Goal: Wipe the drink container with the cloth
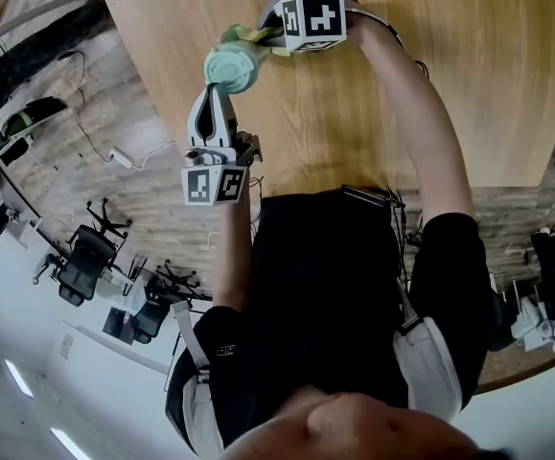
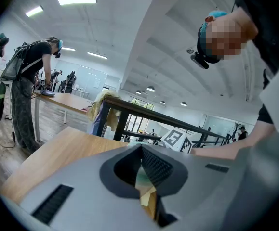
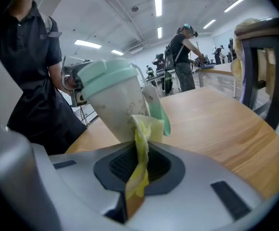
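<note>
Over the left part of the light wooden tabletop (image 1: pixel 430 84), tilted: pale green lidded drink container (image 1: pixel 231 68), between both grippers. Just before it, clamped onto it: left gripper (image 1: pixel 215 92). Behind and right: right gripper (image 1: pixel 269 38), pinching crumpled yellow cloth (image 3: pixel 141 134), touching the container's side

A light wooden desk (image 1: pixel 430 84) stands on a wood-plank floor (image 1: pixel 95 132). Past the desk's left edge, a white cable (image 1: pixel 124 156) trails over the floor. Black office chairs (image 1: pixel 85 257) stand well apart from the desk. A distant person (image 2: pixel 28 76) leans over another table beneath ceiling strip lights (image 2: pixel 77 0).
</note>
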A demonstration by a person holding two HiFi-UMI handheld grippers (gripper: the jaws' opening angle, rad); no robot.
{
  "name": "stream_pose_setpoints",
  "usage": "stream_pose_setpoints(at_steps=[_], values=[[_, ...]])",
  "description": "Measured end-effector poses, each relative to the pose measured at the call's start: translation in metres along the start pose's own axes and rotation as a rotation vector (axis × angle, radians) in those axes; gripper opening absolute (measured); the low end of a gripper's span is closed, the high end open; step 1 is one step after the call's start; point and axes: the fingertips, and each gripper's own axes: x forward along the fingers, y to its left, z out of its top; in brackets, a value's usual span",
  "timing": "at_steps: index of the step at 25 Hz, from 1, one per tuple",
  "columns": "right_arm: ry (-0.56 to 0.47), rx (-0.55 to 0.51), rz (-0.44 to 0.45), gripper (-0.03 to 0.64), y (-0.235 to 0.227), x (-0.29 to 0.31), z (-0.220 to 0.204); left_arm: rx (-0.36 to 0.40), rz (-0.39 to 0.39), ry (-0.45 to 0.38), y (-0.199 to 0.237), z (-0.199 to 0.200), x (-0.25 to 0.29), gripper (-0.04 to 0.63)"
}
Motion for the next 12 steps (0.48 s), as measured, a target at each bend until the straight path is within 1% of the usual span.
stream_pose_setpoints(at_steps=[3,9,10,12], values=[[0.065,-0.002,0.008,0.043,-0.005,0.011,-0.015,0.0,-0.002,-0.002,0.0,0.0,0.0,0.023],[0.156,-0.02,-0.002,0.043,-0.01,0.026,-0.031,-0.004,-0.003,0.002,0.0,-0.001,-0.001,0.023],[0.168,-0.021,-0.005,0.043,-0.009,0.026,-0.032,-0.005,-0.004,0.002,0.0,-0.001,-0.001,0.023],[0.161,-0.03,-0.015,0.043,-0.007,0.02,-0.026,-0.007,-0.006,0.001,-0.001,0.0,-0.001,0.023]])
